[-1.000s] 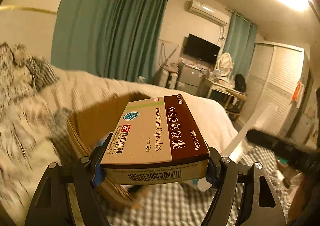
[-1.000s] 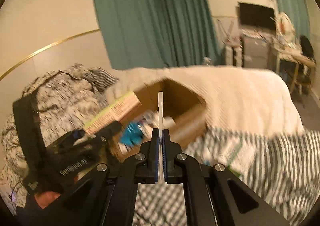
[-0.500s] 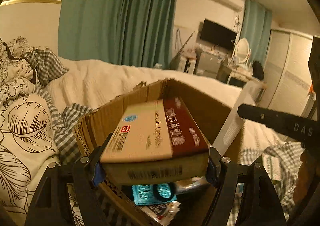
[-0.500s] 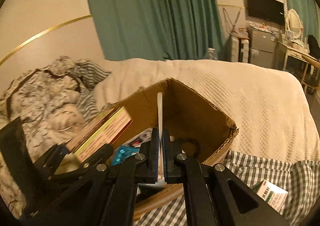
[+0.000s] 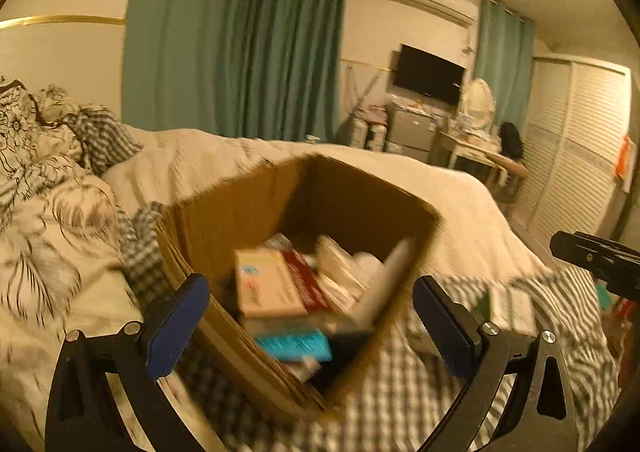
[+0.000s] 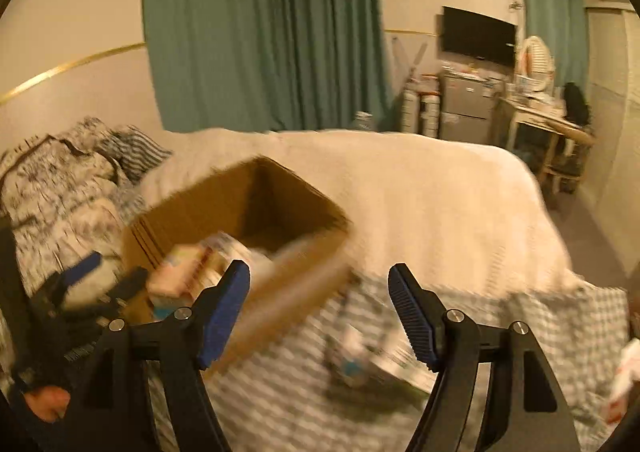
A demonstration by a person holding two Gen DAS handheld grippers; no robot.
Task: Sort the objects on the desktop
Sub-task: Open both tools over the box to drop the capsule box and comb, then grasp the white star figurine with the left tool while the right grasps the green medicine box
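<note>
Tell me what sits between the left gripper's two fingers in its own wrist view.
The left gripper is opening, gripping nothing. Between its fingers, left wrist view shows the cardboard box below, holding the medicine box and a blue packet.

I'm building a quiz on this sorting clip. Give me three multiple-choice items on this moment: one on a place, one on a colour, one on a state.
1. Where does the tan and red medicine box lie?
A. in the cardboard box
B. on the desk
C. on the floor

2. What colour are the left tool's pads?
A. red
B. blue
C. white

3. What do the left tool and right tool hold?
A. a box each
B. one strip together
C. nothing

Answers: 1 A, it rests among packets inside the cardboard box. 2 B, both pads show blue. 3 C, the jaws are opening with nothing between them.
</note>
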